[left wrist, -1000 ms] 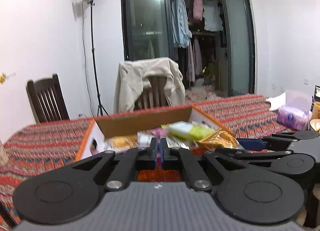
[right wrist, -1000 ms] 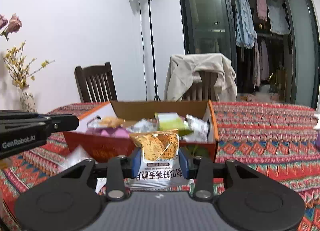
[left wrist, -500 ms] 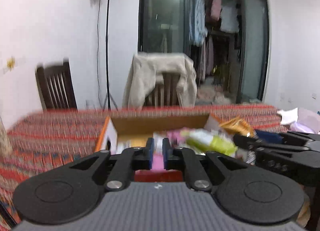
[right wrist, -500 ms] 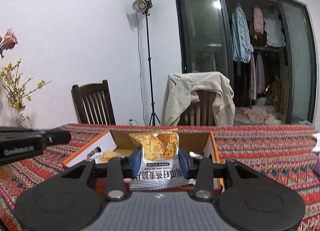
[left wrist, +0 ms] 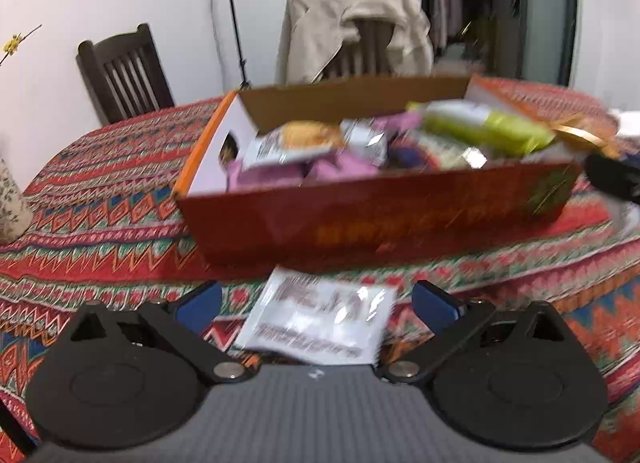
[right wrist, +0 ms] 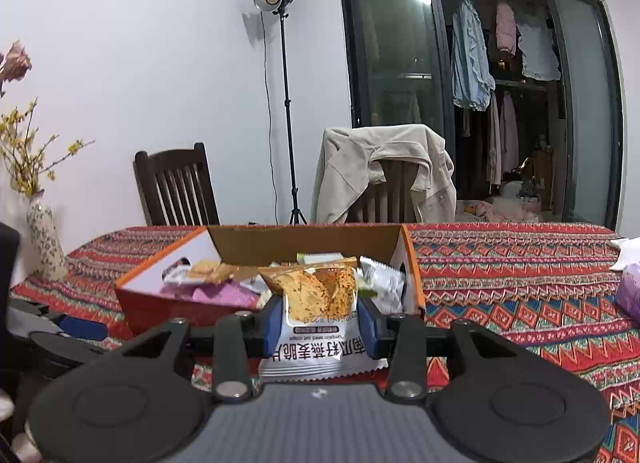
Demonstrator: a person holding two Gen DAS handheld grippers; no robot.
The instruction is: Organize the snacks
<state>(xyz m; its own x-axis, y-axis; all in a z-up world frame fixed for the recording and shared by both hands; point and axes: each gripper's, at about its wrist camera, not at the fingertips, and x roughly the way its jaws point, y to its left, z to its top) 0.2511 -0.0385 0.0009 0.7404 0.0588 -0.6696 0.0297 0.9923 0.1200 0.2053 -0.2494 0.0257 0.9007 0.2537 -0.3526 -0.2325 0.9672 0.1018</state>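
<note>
Left wrist view: we log a silver snack packet (left wrist: 320,323) flat on the tablecloth (left wrist: 100,231), before the box (left wrist: 380,219), between our left gripper's (left wrist: 318,305) opening, untouching jaws; right gripper (right wrist: 320,321) clamps an oat-crisp packet (right wrist: 318,315).

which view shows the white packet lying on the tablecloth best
The left wrist view: the white packet lies flat on the tablecloth between the opening left gripper's fingers, though blurred. The right wrist view doesn't show it.
</note>
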